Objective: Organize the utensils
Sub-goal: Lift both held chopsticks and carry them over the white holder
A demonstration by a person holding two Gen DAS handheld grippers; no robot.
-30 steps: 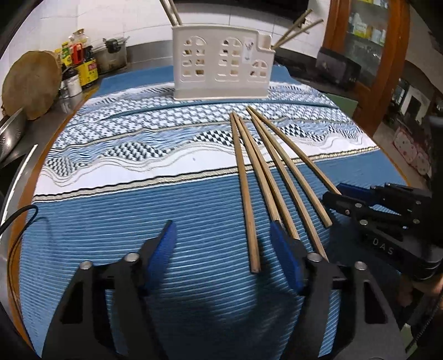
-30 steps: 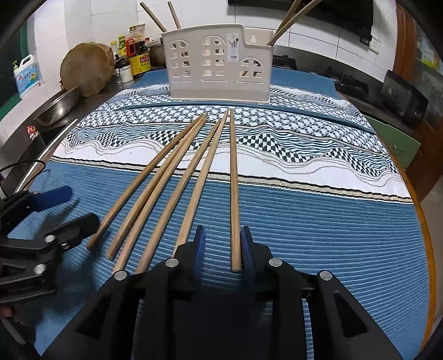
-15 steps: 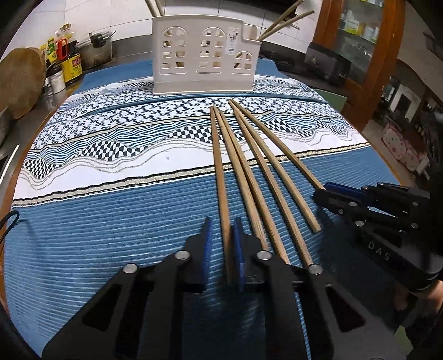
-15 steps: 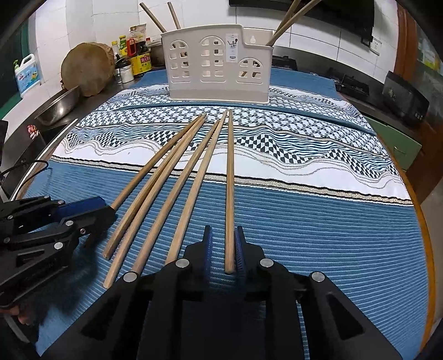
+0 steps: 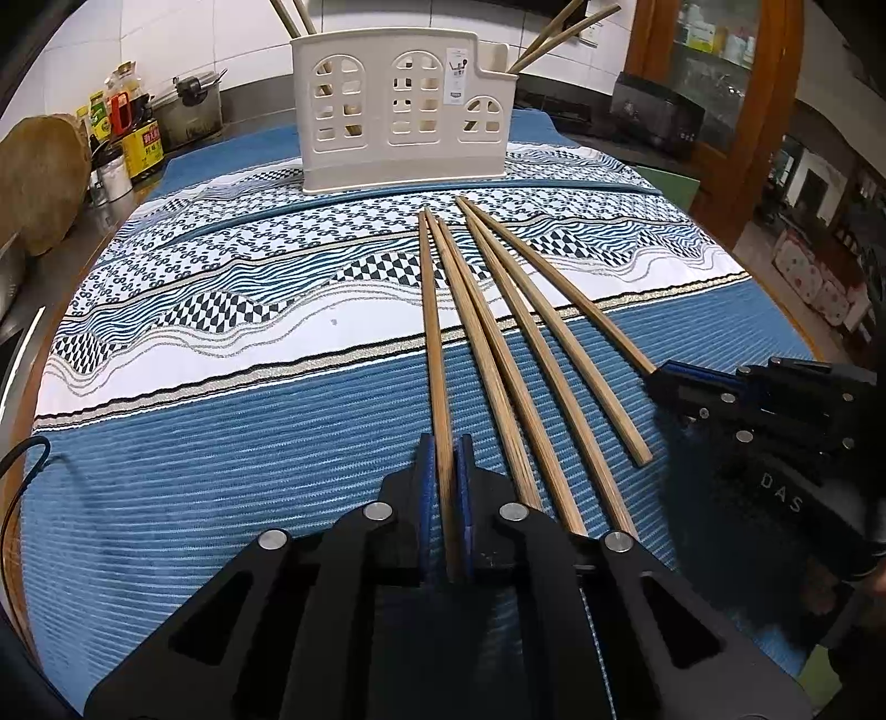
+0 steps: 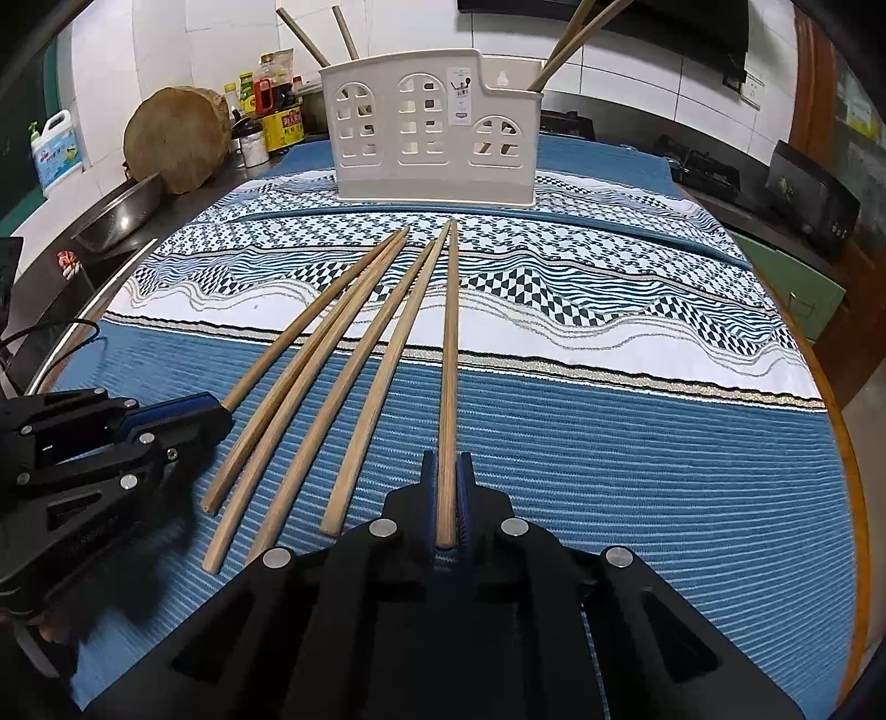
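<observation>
Each black gripper, left (image 5: 446,487) and right (image 6: 446,487), pinches a slender round wooden chopstick (image 5: 434,343), apparently flat on ribbed cloth (image 5: 221,454).

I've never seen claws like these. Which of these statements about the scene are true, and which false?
1. Five chopsticks lie on the patterned cloth. True.
2. The left claw is open and empty. False: it is shut on the leftmost chopstick.
3. The right claw grips the rightmost chopstick. True.
4. The cream holder lies tipped on its side. False: it stands upright at the far end of the cloth.
5. The holder is empty. False: chopstick ends stick out of its top.
</observation>
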